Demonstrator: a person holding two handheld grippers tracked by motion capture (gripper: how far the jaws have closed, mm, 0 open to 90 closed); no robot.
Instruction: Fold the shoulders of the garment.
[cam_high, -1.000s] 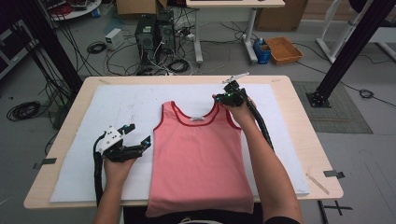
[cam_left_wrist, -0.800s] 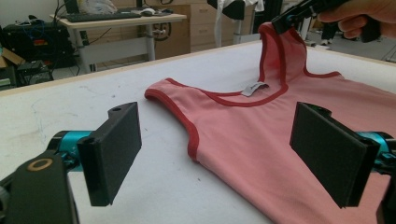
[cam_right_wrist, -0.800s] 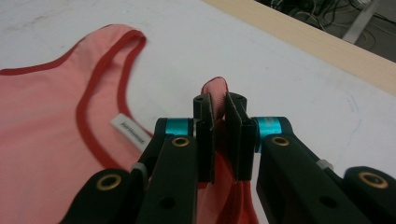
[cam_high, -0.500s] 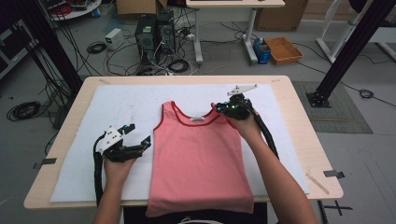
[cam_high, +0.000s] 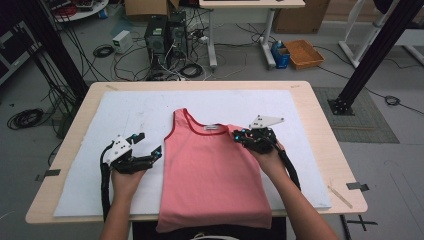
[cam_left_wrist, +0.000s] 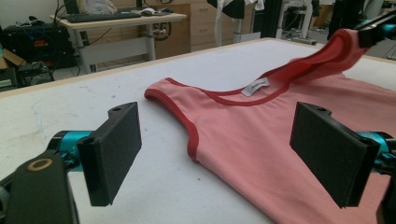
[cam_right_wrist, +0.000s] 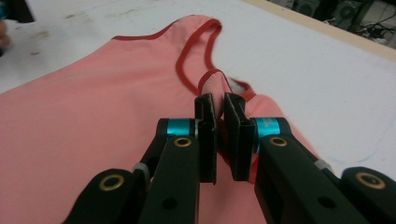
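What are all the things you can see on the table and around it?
tank top: one, pink with red trim, flat mid-table, one strap lifted
label: one, white, inside the neckline
white mat: one, covering the table
table: one, light wood
computer towers: two, black, floor behind table
orange tray: one, floor at back right
right gripper: one, black, shut on the lifted strap
left gripper: one, black, open beside the top's left edge
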